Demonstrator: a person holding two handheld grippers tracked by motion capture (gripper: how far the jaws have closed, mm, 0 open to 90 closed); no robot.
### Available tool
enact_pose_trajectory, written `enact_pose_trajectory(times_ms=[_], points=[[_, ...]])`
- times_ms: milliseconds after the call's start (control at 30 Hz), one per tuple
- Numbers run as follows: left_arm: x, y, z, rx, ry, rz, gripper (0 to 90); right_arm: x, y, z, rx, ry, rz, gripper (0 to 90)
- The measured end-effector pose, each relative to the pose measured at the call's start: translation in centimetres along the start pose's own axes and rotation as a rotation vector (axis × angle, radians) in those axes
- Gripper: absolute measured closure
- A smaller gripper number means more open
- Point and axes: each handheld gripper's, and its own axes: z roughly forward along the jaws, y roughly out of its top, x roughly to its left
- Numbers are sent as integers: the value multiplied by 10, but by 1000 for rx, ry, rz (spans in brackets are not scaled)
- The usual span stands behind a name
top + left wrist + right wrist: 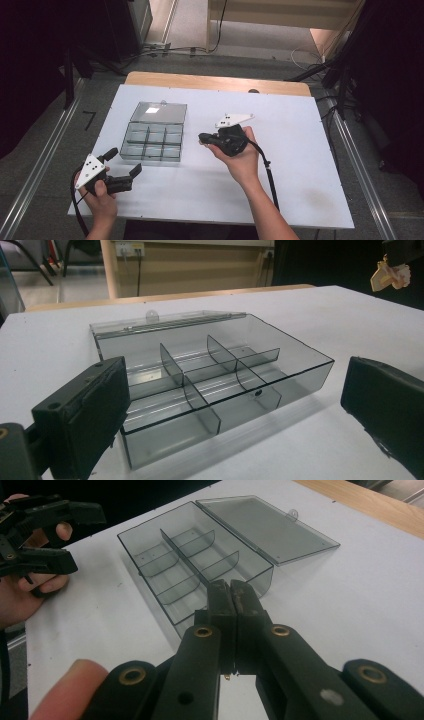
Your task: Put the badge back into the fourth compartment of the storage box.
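1. White tabletop (300,170) on a wooden bench, grey floor and dark stands around; smoky clear compartment box (152,141) left of centre, hinged lid (159,112) thrown back flat on the far side.
2. Box interior: six compartments, nothing to be made out in any of them; thin curved dividers standing proud, as seen in the left gripper view (200,390).
3. Left gripper (125,167) low at the near left corner of the table, just short of the box's near left corner, pointed rightward along the front wall; jaws wide apart, nothing between them.
4. Left hand (100,197) wrapped around the grip from below, forearm entering from the bottom edge, wrist roughly level.
5. Right gripper (206,138) to the right of the box, near but not touching its right wall; jaws pressed together, empty, tips aimed at the box corner in the right gripper view (234,597).
6. Right hand (242,160) palm-up under the tool, forearm angled in from the lower right, cable trailing back toward the table edge.
7. Risk, judged: light plastic box free on a smooth surface, so a nudge from the closed right tips against the wall likely to slide or spin it.
8. Risk, judged: open lid resting flat on its hinge; a careless pass above could catch its tab and flip it shut.
9. Risk, judged: wide left jaws straddling a wall could tip the box when lifted.
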Motion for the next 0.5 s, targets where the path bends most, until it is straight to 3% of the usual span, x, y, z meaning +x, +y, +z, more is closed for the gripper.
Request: enact_pose_trajectory(times_ms=[500], points=[[0, 0, 0, -1, 0, -1, 0, 5, 12, 14, 3, 15, -13, 872]])
